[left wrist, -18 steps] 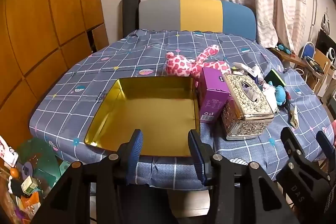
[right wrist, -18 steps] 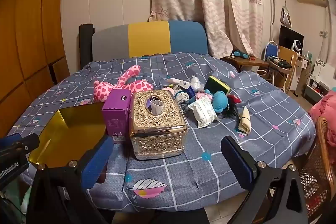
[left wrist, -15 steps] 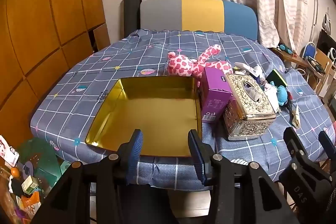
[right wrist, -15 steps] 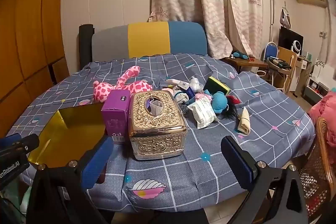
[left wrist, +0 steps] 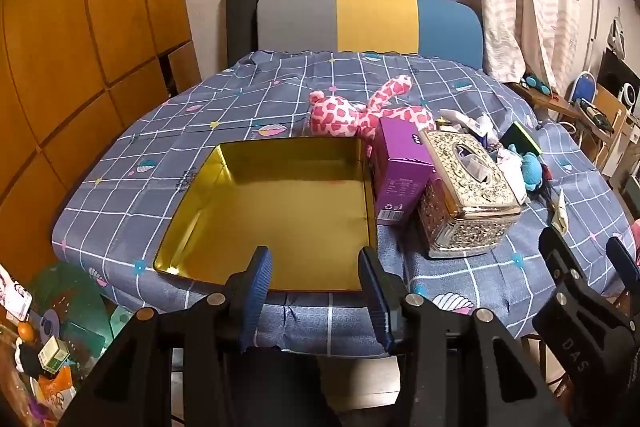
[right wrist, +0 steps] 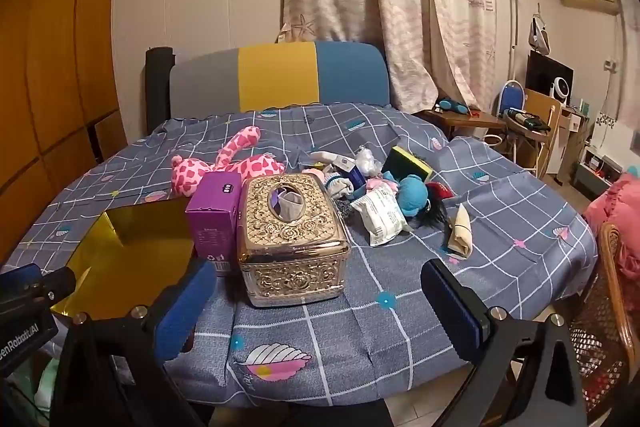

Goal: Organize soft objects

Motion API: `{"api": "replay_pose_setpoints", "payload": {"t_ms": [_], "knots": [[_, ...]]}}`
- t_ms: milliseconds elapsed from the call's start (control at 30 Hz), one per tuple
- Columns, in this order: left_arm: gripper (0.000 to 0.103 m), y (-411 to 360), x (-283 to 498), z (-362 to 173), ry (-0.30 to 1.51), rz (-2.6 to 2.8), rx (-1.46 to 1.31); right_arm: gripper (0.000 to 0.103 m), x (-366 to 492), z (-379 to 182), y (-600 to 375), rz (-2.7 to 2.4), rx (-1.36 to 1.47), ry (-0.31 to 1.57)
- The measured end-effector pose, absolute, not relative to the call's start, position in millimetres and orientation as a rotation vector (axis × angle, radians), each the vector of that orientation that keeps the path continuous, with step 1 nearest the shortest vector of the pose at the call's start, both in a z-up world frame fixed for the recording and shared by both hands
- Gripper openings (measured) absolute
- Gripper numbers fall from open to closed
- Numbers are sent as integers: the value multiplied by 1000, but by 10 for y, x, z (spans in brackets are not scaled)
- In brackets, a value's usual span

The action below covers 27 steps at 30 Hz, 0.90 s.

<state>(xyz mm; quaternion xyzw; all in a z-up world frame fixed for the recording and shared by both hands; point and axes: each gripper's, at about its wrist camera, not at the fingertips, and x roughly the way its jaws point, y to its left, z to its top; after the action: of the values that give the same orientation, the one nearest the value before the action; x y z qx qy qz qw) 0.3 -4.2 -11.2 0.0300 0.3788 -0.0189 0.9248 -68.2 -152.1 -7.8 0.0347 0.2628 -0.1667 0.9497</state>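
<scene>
Since the earlier frames almost nothing has changed: both views have only drifted slightly, so no soft thing has been picked up yet. The empty gold tin (left wrist: 280, 211) sits at the worktop's (left wrist: 168, 131) near edge. The pink spotted plush (left wrist: 360, 113) lies just behind it, toward the middle. The left tool (left wrist: 316, 291) hangs tilted down over the tin's near rim, half open and empty. The right tool (right wrist: 320, 311) stands wide and empty, before the ornate tissue box (right wrist: 292, 227).

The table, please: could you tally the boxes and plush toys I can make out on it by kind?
Gold tray: 1
Purple carton: 1
Ornate tissue box: 1
Pink spotted plush: 1
Blue plush: 1
Total: 5
</scene>
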Motion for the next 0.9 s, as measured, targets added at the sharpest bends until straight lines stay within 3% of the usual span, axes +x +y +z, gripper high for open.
{"api": "replay_pose_setpoints", "payload": {"t_ms": [900], "knots": [[45,-145,-45,-106,776,-101,86,103,-678,-123,-1516,-333,68,544]]}}
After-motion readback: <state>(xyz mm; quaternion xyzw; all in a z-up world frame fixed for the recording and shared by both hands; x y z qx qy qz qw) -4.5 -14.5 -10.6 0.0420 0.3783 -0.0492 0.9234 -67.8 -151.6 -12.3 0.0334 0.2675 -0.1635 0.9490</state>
